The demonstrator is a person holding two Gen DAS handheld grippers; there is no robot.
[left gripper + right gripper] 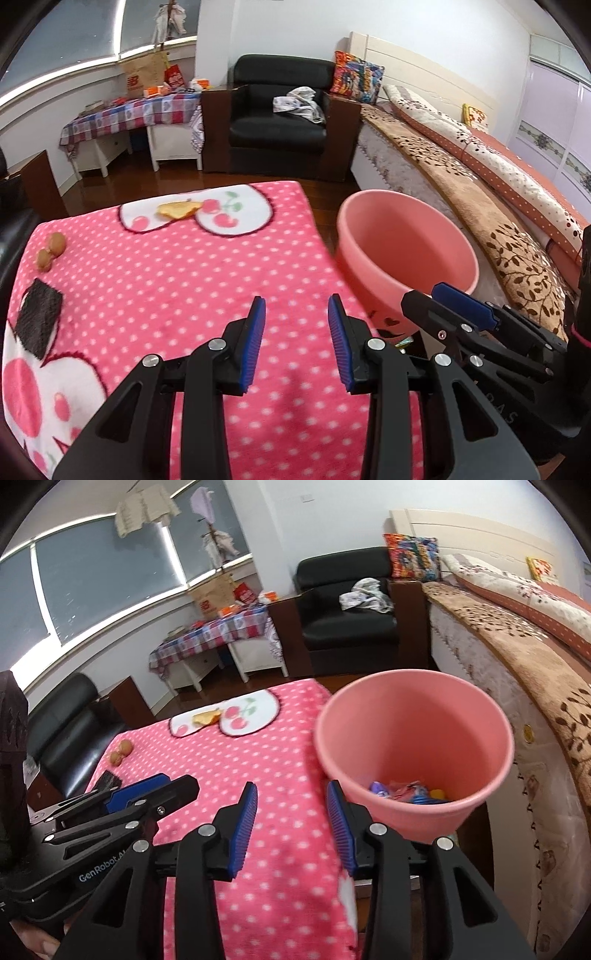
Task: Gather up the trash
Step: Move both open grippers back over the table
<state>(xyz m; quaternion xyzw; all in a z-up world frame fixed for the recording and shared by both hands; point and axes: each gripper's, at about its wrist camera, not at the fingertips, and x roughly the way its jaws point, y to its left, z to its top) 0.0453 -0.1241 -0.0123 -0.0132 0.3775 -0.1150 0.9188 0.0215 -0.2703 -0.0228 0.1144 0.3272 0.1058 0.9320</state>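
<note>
A pink bin (pixel 413 746) stands off the right edge of the pink polka-dot blanket (pixel 177 280); several colourful wrappers (pixel 406 792) lie in its bottom. The bin also shows in the left wrist view (pixel 406 243). On the blanket lie an orange peel (pixel 180 209) at the far end, two brown nut shells (pixel 51 251) at the left, and a dark square scrap (pixel 37 314). My left gripper (pixel 296 339) is open and empty above the blanket's near part. My right gripper (pixel 291 825) is open and empty, near the bin's left side.
A black armchair (pixel 277 114) stands at the back, a cluttered table with a checked cloth (pixel 136 114) left of it. A bed with brown patterned covers (pixel 461 177) runs along the right, behind the bin. A black sofa (pixel 66 731) sits left of the blanket.
</note>
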